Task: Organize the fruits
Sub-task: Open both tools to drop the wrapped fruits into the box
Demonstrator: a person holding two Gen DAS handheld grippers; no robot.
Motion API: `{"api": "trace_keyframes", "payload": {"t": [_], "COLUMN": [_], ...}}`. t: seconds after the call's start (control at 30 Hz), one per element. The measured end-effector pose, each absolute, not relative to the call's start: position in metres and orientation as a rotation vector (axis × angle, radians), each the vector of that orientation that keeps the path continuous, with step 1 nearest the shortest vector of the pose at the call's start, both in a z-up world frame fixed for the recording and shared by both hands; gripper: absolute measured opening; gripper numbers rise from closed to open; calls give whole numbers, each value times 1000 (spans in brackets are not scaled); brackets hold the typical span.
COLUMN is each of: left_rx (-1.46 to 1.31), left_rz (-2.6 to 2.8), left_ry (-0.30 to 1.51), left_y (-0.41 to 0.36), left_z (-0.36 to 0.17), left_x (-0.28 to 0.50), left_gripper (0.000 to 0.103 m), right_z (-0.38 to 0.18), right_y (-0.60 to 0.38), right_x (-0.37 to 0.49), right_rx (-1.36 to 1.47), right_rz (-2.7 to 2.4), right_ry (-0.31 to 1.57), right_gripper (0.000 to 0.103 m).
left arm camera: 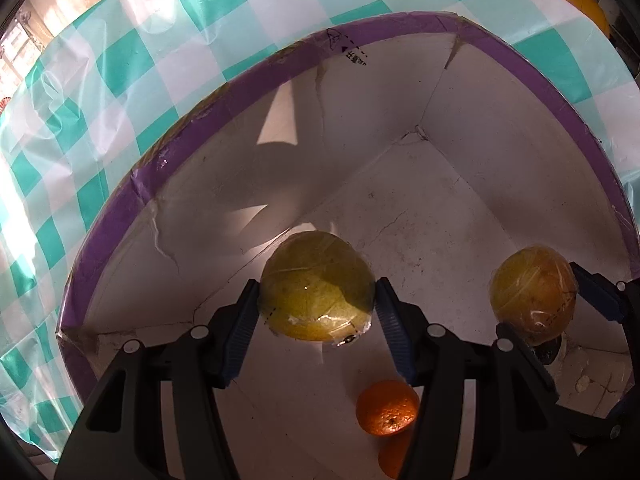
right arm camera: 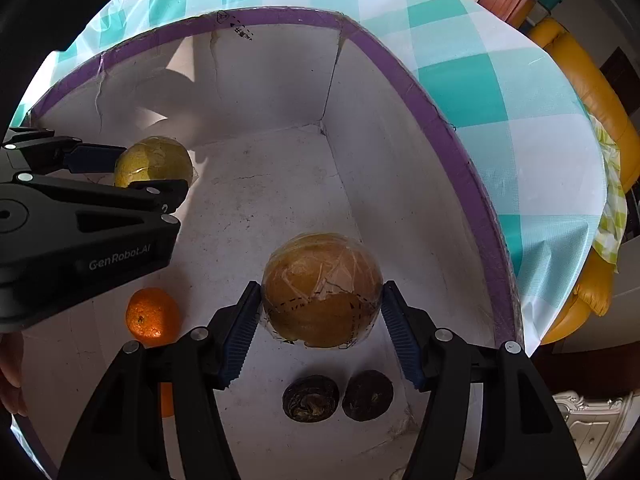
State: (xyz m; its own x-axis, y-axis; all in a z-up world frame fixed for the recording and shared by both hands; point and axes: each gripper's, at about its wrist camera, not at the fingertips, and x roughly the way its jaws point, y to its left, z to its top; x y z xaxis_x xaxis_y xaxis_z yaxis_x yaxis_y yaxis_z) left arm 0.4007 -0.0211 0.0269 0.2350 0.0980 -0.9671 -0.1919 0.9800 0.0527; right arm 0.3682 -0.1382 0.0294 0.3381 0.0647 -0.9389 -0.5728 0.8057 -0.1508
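Now, stage: both wrapped fruits hang inside the box, gripped but not set down.
Left gripper (left arm camera: 318, 308): its blue pads pinch the yellow-green wrapped fruit (left arm camera: 316, 286) from both sides, above the box floor near the left wall.
Right gripper (right arm camera: 320, 308): its pads press on the brownish-yellow wrapped fruit (right arm camera: 322, 290), over the middle of the floor, toward the right wall.
Container: a white cardboard box (right arm camera: 452, 140) with a purple rim, standing on a teal-and-white checked tablecloth (left arm camera: 100, 92).
Already inside: an orange (right arm camera: 152, 314) lies on the floor between the two grippers; a second orange shape shows partly behind a finger, too hidden to name with confidence; two dark wrinkled fruits (right arm camera: 311, 398) sit side by side below the right gripper.
Done, judging by this: several fruits are in the box.
Left: lower and let go of both wrapped fruits; whether more fruit waits outside cannot be told.
Risk: round fruits may roll on landing.
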Motion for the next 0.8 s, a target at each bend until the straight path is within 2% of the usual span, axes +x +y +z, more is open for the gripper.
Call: {"api": "trace_keyframes", "payload": {"t": [0.17, 0.57, 0.67, 0.8], "left_rx": [-28, 7, 5, 29], "left_rz": [194, 163, 159, 145], "left_ry": [1405, 1478, 1479, 1486], "left_y": [-25, -23, -21, -22], "left_z": [10, -1, 1, 1], "left_x": [402, 400, 401, 400], "left_gripper": [59, 60, 64, 76], "right_z": [22, 17, 14, 11], "right_y": [-135, -131, -125, -120], "right_x": [370, 371, 375, 376], "right_rx": [-536, -565, -579, -596], "right_rz": [423, 410, 413, 410], "right_ry": [1197, 1239, 1255, 1275], "right_gripper": [59, 61, 67, 75]}}
